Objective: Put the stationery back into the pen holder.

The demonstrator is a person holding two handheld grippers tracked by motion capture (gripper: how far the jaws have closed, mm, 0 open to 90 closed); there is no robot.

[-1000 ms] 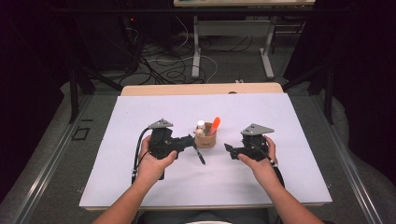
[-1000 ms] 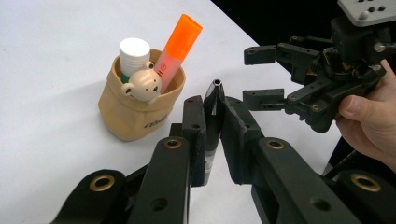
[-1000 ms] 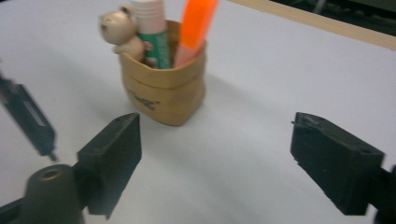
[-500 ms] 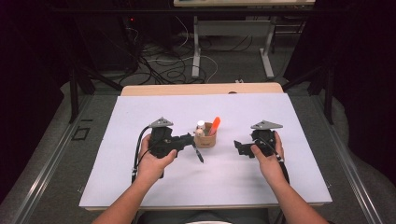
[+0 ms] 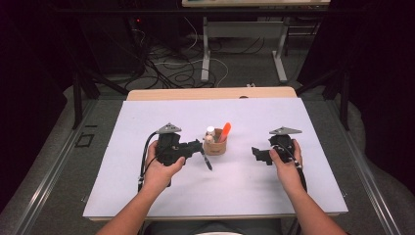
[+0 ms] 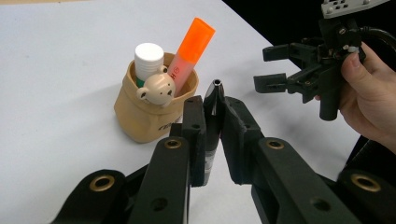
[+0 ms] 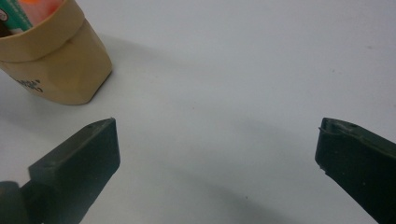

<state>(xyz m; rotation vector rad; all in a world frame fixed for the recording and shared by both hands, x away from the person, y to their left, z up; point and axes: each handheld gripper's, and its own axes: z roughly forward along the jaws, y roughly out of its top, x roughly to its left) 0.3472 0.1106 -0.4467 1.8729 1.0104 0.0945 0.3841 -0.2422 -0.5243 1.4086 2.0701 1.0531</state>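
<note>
Since the earlier high-view frames, the right gripper [image 5: 255, 154] has drawn away from the tan pouch [image 5: 215, 146], and its jaws have just been opening, with nothing between them. The left gripper [image 5: 199, 148] has kept its place just left of the pouch.

High view: the pouch stands upright near the middle of the white table cover [image 5: 147, 200]. An orange highlighter [image 5: 225, 131] and a white-capped tube [image 5: 210, 131] stick up out of it. The left gripper lies just left of the pouch, jaws pointing toward it, closed on a dark pen [image 5: 206, 160] whose free end slants down toward the person, in front of the pouch. The right gripper sits well to the right of the pouch, jaws facing it and spread wide, apart from everything.

Left gripper view: the jaws stand narrow, clamped on the pen [image 6: 212, 126], which rises upright between the pads, its metal tip above them. The pouch [image 6: 149, 116] lies just beyond and left of the jaws, not touching them; it bears a small bear head [image 6: 156, 89] on its front rim. The highlighter [image 6: 189, 49] leans right inside it, and the tube [image 6: 148, 58] stands beside it. The right gripper [image 6: 271, 67] is beyond the pouch to the right, jaws apart, held by a hand [image 6: 369, 98].

Right gripper view: the jaws stand at full spread over bare cover [image 7: 224, 93], nothing between them. The pouch [image 7: 56, 60] is at upper left, clear of the near jaw.
</note>
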